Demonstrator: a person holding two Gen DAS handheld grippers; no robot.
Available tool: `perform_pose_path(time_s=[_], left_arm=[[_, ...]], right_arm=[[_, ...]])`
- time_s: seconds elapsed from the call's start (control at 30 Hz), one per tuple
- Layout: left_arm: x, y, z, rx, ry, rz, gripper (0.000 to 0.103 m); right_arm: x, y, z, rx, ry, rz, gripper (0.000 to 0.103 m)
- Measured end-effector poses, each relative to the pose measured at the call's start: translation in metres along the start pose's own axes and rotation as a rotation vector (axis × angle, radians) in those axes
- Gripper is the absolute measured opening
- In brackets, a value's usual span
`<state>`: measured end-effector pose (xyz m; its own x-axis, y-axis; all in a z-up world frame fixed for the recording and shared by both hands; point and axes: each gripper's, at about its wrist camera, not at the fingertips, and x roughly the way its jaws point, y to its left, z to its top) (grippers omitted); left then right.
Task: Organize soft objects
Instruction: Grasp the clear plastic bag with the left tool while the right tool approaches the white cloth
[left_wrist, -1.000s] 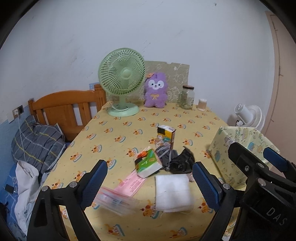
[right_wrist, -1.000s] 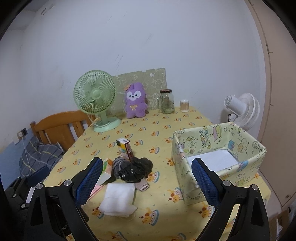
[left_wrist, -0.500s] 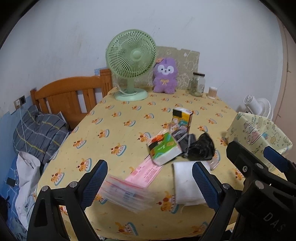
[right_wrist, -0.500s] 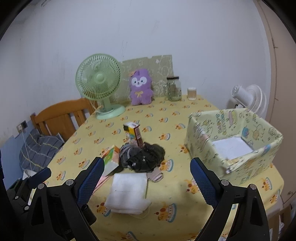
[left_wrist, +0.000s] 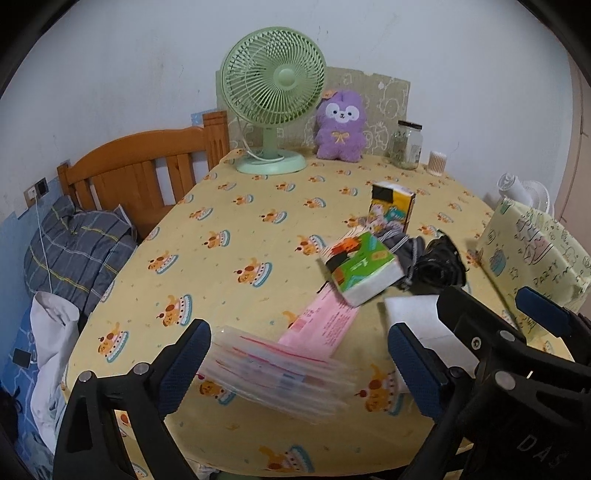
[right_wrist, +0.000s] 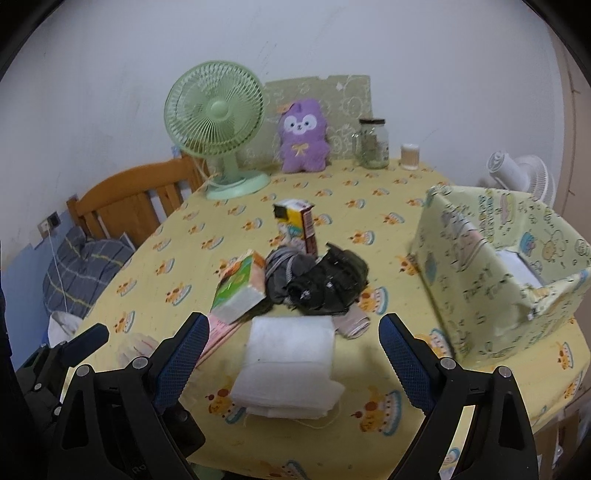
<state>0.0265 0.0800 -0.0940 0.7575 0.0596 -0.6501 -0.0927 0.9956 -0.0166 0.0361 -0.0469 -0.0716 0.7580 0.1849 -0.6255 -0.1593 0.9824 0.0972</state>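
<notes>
A folded white cloth lies near the table's front edge, straight ahead of my open right gripper; nothing is between its fingers. Behind the cloth sits a heap of dark clothing, with a green tissue pack to its left. My left gripper stands open above a clear plastic packet and a pink packet. A patterned yellow-green box holding a white folded item stands at the right. The right gripper also shows at lower right in the left wrist view.
At the back stand a green desk fan, a purple plush toy, a glass jar and a small cup. A small yellow carton stands mid-table. A wooden bed frame with bedding lies left; a white fan is right.
Both grippers have come down and closer to the table's front pile; the white cloth and the packets now look larger and lower in view. Both stay open.
</notes>
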Motion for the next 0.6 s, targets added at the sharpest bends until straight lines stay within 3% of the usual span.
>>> perform_pose_path(time_s=[0.6], left_arm=[[0.036, 0.014, -0.015, 0.022, 0.094, -0.005, 0.102]], right_arm=[[0.046, 0.015, -0.014, -0.023, 0.165, -0.022, 0.090]])
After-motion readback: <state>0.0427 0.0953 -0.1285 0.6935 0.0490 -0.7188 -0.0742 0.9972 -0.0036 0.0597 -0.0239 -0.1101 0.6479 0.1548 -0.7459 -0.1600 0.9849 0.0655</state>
